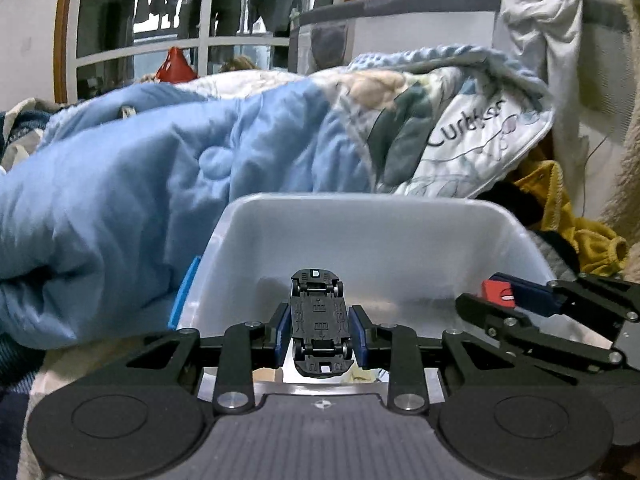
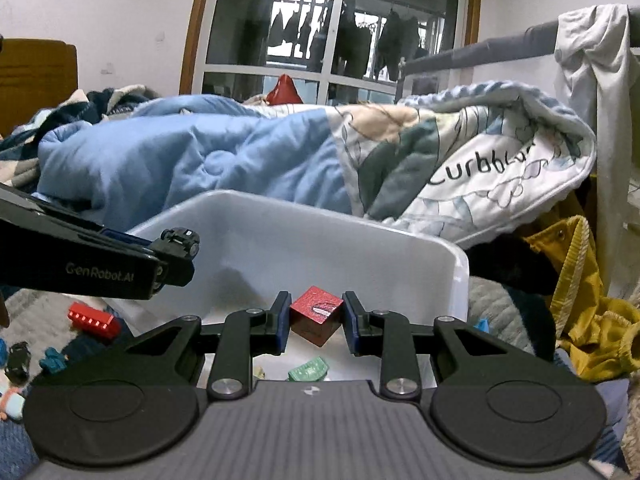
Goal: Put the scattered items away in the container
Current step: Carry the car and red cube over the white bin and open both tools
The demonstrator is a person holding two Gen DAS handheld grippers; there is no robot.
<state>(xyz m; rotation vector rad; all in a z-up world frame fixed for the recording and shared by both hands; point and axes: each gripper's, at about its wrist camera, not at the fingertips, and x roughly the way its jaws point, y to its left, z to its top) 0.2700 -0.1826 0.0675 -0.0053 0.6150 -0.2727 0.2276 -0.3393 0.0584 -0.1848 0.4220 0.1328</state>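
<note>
The left gripper (image 1: 320,334) pinches a black toy car (image 1: 320,326) across its flanks, underside up so the chassis and four wheels face the camera, nose pointing away; both blue pads press on the car's sides. It hangs over the near rim of the white plastic bin (image 1: 368,240), with the open interior ahead of it. The right gripper (image 2: 316,322) pinches a red cube (image 2: 316,316), tilted with one corner down, likewise over the bin's near edge. In the left wrist view the right gripper enters from the right at the bin's right wall, its cube just inside the rim; in the right wrist view the left gripper comes in from the left, its car above the bin's left rim. The two tools are apart, with bare bin interior between them. The bin's far wall stands upright and unobstructed inside, but a blue quilt (image 1: 160,168) crowds close behind and beside it on the left, leaving little room beyond those edges. A mustard-yellow garment (image 2: 588,292) lies just off the bin's right corner. On the bin floor, close to the near wall, lies a green block (image 2: 308,370); the floor further in looks bare. Outside the bin to the left, on a grey surface, remain a red ridged block (image 2: 94,320), a small black toy car (image 2: 18,362) and a teal piece (image 2: 52,362), well apart from the bin's rim.
</note>
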